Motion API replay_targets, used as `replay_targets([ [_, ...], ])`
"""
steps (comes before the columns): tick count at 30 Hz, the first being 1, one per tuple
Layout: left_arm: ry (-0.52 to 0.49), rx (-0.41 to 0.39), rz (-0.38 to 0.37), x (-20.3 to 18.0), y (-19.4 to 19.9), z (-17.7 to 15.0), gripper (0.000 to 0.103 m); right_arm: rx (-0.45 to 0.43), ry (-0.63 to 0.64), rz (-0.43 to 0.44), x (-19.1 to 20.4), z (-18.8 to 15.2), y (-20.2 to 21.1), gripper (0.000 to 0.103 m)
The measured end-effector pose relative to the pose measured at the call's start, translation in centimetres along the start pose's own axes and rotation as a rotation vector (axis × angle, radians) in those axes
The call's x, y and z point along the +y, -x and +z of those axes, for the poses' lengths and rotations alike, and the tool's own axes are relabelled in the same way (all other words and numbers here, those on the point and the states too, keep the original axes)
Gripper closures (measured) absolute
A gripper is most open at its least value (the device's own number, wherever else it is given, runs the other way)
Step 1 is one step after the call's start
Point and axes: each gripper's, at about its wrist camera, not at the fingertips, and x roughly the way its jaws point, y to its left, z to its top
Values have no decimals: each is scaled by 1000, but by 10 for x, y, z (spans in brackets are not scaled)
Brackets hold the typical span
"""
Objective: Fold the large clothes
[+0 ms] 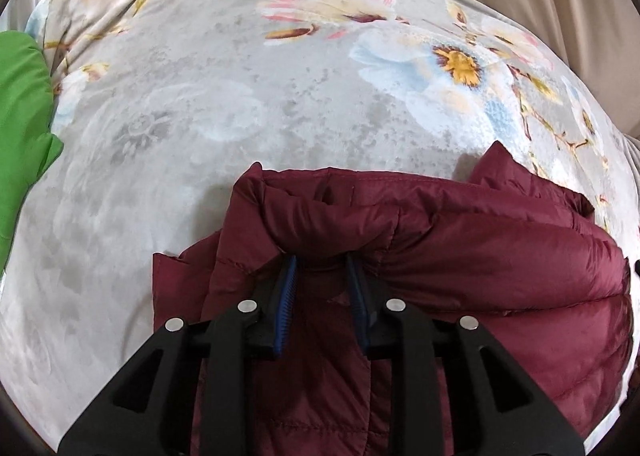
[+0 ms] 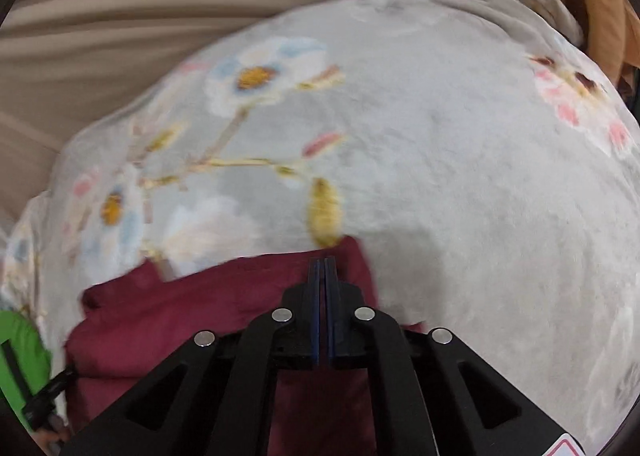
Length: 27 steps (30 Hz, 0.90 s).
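Looks like a home, probably a bedroom: a plush floral blanket (image 1: 248, 103) covers what seems to be a bed, beige draped fabric (image 2: 120, 7) hangs behind the blanket, and puffy jackets (image 1: 460, 256) lie on it.

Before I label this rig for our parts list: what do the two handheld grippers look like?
Both the left gripper and right gripper have matte black linkage arms with triangular cutouts, round silver pivot pins, and blue ribbed pads on the fingers. The right one carries a red-and-white sticker.
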Motion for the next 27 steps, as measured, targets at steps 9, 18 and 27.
replay_targets([
  [9,-3,0,14,-2,7,-1,76,11,139,-52,61,-26,0,98],
  [18,36,1,-11,2,40,-24,67,168,294,149,163,-70,-30,99],
  [27,32,22,-10,4,33,-29,66,248,301,105,183,-70,-72,102],
])
